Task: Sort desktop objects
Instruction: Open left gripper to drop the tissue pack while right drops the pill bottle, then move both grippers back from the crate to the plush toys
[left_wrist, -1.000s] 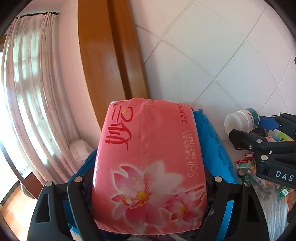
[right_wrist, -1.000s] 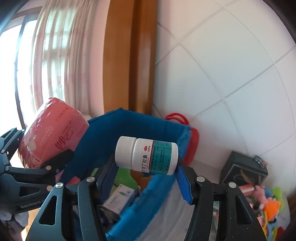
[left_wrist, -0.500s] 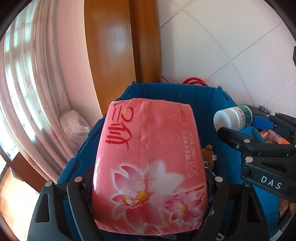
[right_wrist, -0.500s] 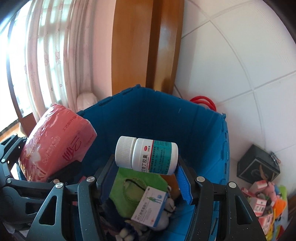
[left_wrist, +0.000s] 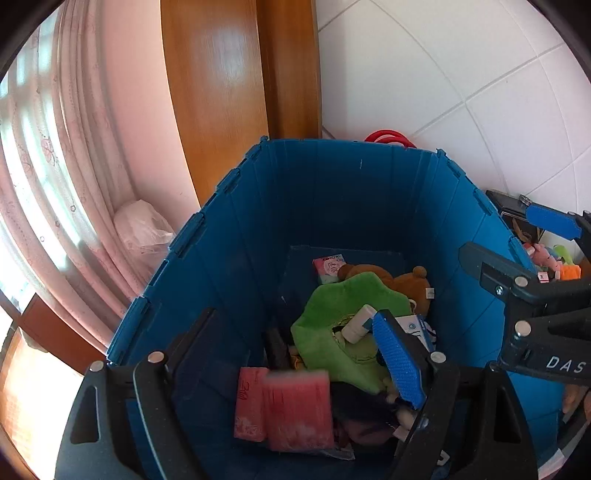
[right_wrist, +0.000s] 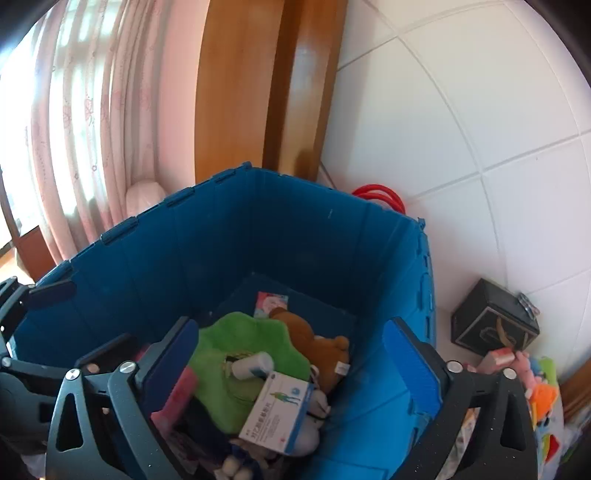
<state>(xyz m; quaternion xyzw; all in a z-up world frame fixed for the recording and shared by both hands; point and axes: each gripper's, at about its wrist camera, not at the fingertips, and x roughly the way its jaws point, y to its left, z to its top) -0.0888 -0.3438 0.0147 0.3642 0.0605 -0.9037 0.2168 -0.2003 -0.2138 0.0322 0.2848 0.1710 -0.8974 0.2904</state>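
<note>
Both grippers, left (left_wrist: 295, 354) and right (right_wrist: 291, 358), gape empty over the bin (left_wrist: 332, 192), where lowering risks snagging its rim.

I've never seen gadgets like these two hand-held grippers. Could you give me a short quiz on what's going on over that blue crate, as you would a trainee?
1. True or false: the soft pink tissue pack is inside the blue plastic crate.
2. Where does the small white plastic bottle lie? A: on the green plush toy. B: outside the crate. C: between a gripper's fingers.
3. What does the right gripper hold?

Key:
1. True.
2. A.
3. Nothing. Its jaws have just been opening and nothing is between them.
</note>
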